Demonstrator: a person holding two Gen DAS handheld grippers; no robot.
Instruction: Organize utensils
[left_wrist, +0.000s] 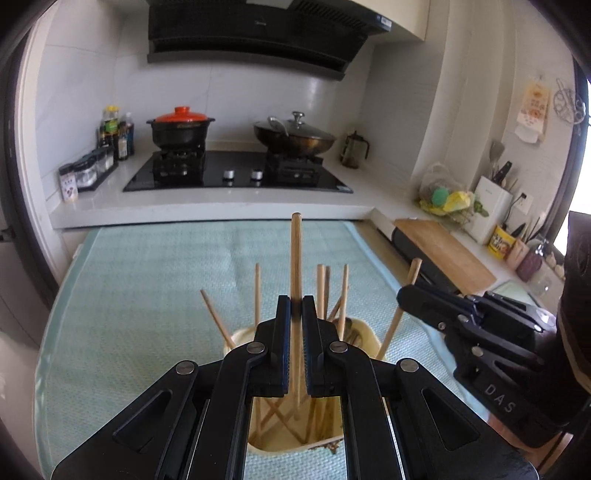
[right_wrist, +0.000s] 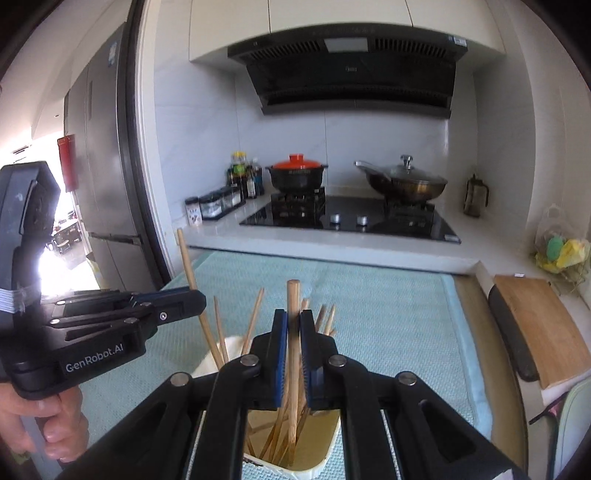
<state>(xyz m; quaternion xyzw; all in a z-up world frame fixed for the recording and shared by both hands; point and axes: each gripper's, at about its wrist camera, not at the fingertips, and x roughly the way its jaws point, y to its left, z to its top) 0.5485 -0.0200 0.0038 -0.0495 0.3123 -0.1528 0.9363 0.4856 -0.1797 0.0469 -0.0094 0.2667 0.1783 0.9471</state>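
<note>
A pale green mat (left_wrist: 140, 295) covers the table before a kitchen stove (left_wrist: 236, 173). On it stands a cream utensil holder (right_wrist: 325, 446) (loose chopsticks lean inside). The left gripper (left_wrist: 296, 314) is clamped on a wooden stick (left_wrist: 296, 258), long axis upright, top pointing up, lower end inside the holder. The right gripper (right_wrist: 293, 325) pinches another wooden rod (right_wrist: 293, 306), likewise upright over the holder.
</note>
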